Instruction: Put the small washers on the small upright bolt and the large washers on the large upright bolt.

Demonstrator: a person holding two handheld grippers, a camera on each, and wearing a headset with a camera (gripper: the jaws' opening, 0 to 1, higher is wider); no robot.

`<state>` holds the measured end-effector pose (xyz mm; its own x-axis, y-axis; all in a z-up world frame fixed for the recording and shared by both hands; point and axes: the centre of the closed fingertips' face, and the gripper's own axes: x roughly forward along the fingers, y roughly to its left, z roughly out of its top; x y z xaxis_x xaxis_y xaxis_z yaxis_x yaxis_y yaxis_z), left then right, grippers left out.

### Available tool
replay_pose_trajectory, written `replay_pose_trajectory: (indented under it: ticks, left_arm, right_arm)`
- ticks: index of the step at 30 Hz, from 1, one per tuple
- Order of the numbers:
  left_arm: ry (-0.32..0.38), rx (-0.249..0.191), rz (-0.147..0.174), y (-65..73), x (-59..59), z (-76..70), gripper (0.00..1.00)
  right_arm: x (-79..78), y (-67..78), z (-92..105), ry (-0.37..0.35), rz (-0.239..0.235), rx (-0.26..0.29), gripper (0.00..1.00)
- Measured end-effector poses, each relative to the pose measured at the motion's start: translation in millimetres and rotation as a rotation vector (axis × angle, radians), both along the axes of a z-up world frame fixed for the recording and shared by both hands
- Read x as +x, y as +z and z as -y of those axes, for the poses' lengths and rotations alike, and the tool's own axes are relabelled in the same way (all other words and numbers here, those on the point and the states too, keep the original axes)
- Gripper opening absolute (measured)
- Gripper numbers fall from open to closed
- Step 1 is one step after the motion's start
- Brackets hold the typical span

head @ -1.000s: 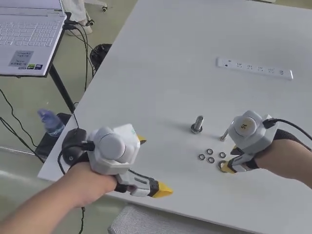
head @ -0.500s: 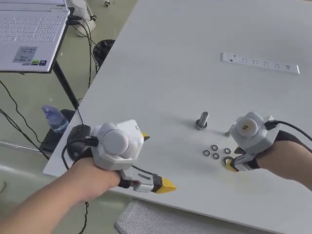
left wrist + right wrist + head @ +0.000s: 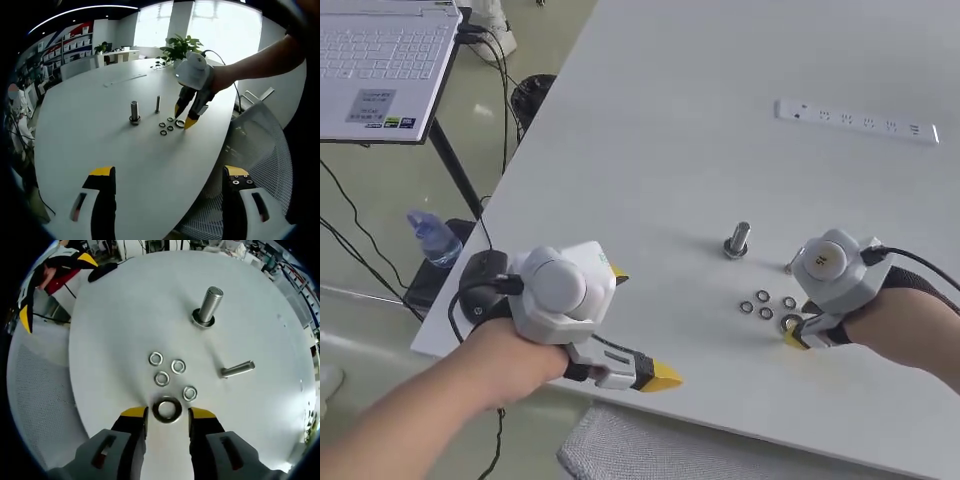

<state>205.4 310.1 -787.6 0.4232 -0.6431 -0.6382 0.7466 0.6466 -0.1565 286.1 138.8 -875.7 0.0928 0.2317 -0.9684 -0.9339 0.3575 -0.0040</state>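
Observation:
A large upright bolt (image 3: 738,241) (image 3: 209,305) and a thin small bolt (image 3: 790,265) (image 3: 238,369) stand on the white table (image 3: 660,150). Several small washers (image 3: 762,304) (image 3: 162,378) lie flat in front of them. Closest to the table's near edge lies one large washer (image 3: 790,323) (image 3: 167,409). My right gripper (image 3: 792,336) (image 3: 168,414) is low over the table and open, its yellow tips on either side of the large washer with small gaps. My left gripper (image 3: 639,325) (image 3: 168,175) is wide open and holds nothing, off to the left by the table edge.
A white power strip (image 3: 857,122) lies at the far side of the table. Left of the table stand a laptop (image 3: 380,60) on a stand, a water bottle (image 3: 432,238) and cables. A mesh chair back (image 3: 620,450) sits against the near edge.
The head camera has shifted a little. The right gripper stays at the large washer, its tips now straddling it. The left gripper has hardly moved.

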Motion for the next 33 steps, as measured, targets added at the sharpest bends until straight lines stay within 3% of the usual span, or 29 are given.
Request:
replay_pose_trajectory:
  ticks: [11, 23, 33]
  left_arm:
    - [-0.006, -0.001, -0.002, -1.5, 1.3, 1.7, 0.87]
    - [-0.008, 0.001, 0.000, -0.9, 1.6, 1.0, 0.87]
    - [-0.011, 0.007, 0.000, -1.9, -2.4, 0.9, 0.86]
  right_arm:
    - [1.3, -0.1, -0.5, -0.030, 0.008, 0.009, 0.32]
    - [1.5, -3.8, -0.8, -0.014, 0.003, 0.001, 0.27]
    - [1.6, -5.5, -0.8, -0.013, -0.002, -0.031, 0.24]
